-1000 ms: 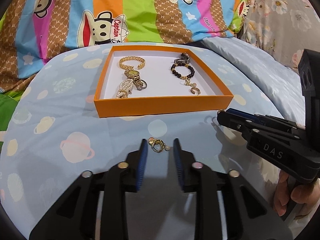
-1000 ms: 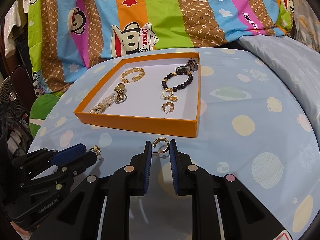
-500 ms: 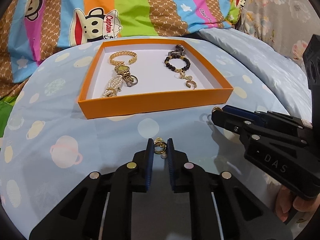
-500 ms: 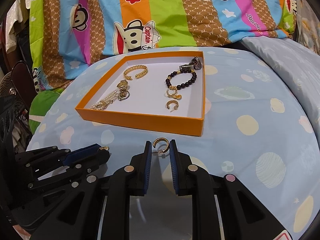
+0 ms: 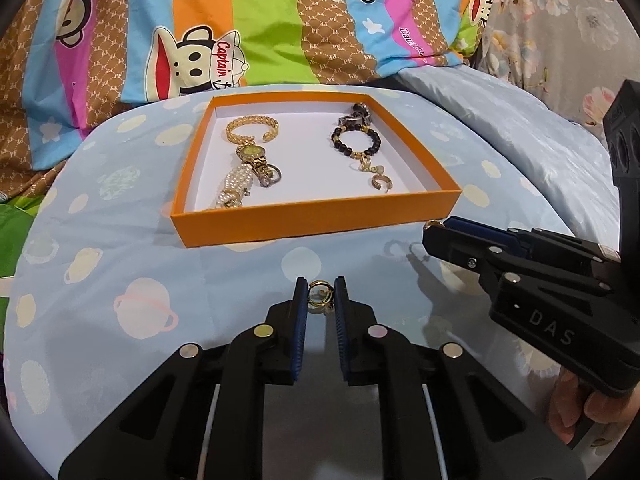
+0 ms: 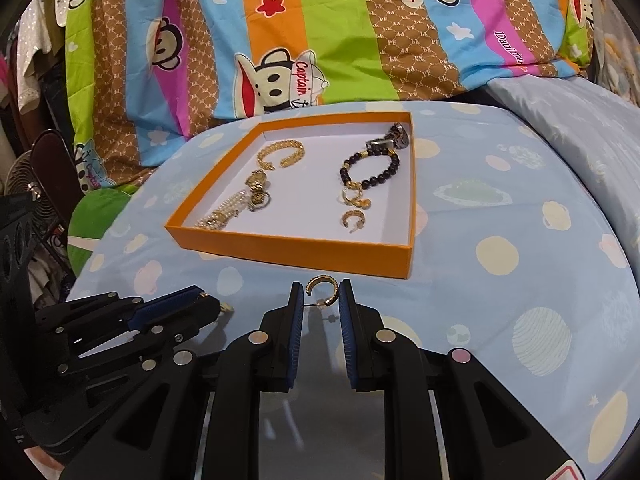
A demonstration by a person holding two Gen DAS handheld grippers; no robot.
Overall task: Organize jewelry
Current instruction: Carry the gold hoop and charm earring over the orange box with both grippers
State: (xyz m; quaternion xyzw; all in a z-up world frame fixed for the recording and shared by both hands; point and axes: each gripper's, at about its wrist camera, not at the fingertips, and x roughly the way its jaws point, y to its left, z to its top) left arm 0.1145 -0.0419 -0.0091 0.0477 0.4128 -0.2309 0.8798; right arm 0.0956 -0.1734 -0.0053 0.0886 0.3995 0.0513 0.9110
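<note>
Left gripper (image 5: 320, 294) has just been closing and now pinches a small gold ring (image 5: 319, 295) at its very tips. Right gripper (image 6: 320, 294), jaws nearly together, clamps a gold hoop earring (image 6: 322, 289) the same way. Both grips look thin, so lift slowly and level, carry over the near wall of the orange box (image 6: 296, 255) just ahead, and release low onto its white floor beside the bracelets. Underneath, a soft blue planet-print sheet (image 6: 520, 280); beyond the box, a striped monkey-print blanket (image 6: 340, 40).
</note>
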